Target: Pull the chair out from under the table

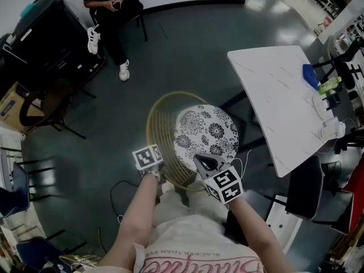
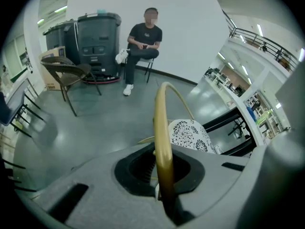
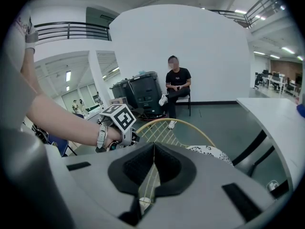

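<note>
Chair: the chair [image 1: 206, 132] stood on the grey floor [image 1: 170, 44], just left of the white counter [image 1: 278, 95], seat clear of the counter top, back toward the person holding the grippers
Seat: a round black-and-white floral cushion [image 2: 190, 135], on the far side of the back
Back: a gold hoop [image 1: 153, 124] strung with thin gold wires, upright, arching over the near-left side of the seat
Left gripper: the left gripper [image 2: 162, 171] sat at the near-left of the hoop; its fingers [image 2: 133, 168] were clenched on the gold tube, which ran straight up between them
Right gripper: the right gripper [image 3: 153, 168] sat at the near-right of the hoop, near the left one; its fingers [image 3: 133, 166] were pressed together on the chair back, with gold wires passing through them
Counter: a blue item [image 1: 310, 75] and a green bottle [image 1: 330, 85] lay on its far right part
Far left: a person [image 2: 143, 42] sat on a chair against the white wall, beside black bins [image 2: 97, 37]; a brown wicker chair [image 2: 66, 73] stood left of them
</note>
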